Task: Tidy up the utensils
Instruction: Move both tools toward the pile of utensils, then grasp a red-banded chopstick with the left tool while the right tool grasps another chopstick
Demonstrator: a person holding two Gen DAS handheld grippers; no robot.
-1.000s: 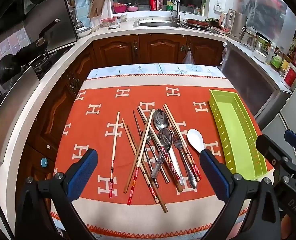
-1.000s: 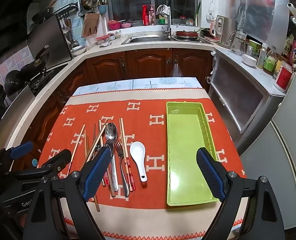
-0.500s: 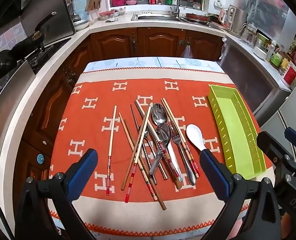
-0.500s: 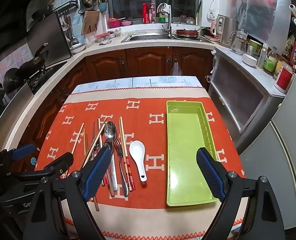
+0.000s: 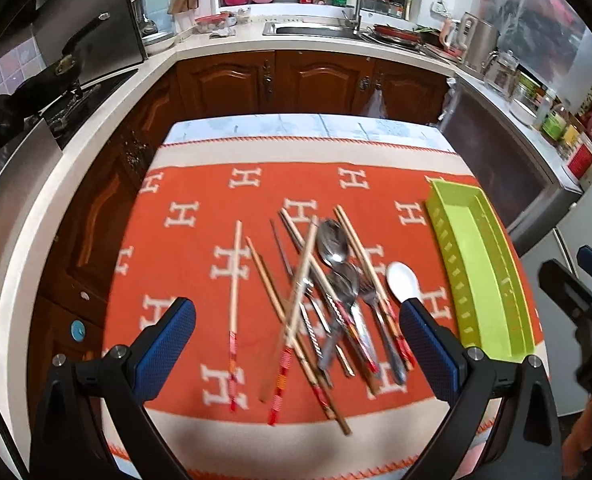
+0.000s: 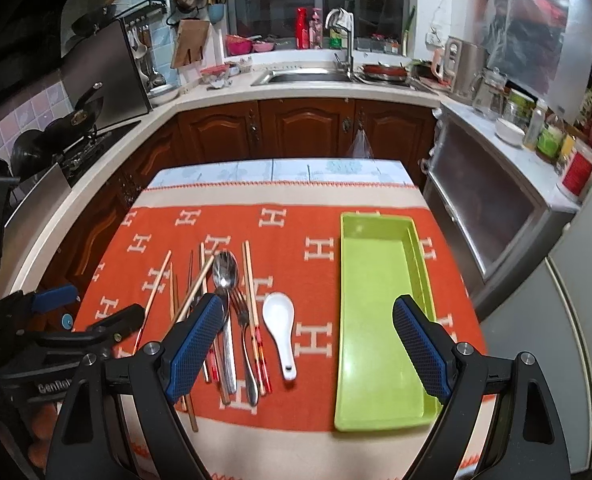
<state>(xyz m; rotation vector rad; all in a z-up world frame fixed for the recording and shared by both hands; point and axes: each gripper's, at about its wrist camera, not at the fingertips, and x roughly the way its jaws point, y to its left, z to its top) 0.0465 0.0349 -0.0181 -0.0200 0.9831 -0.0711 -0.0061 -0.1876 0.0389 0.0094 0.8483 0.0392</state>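
Kitchen counters and dark wood cabinets ring the table, which wears an orange cloth (image 6: 296, 200) patterned with white H shapes. Your left gripper (image 5: 296, 344) hangs above the near edge with its jaws wide and nothing between them; below it lies the loose heap of chopsticks (image 5: 296, 312), metal spoons (image 5: 332, 240) and a fork (image 5: 372, 300). Your right gripper (image 6: 308, 344) is likewise spread wide and holding nothing, above the white ceramic spoon (image 6: 279, 316) and the near end of the green tray (image 6: 376, 320). That tray has nothing in it; it sits to the right of the utensils, apart from them. Only the right wrist view shows the tray's whole floor; the left view catches its slotted side wall. One chopstick (image 5: 235, 280) lies alone, left of the heap.
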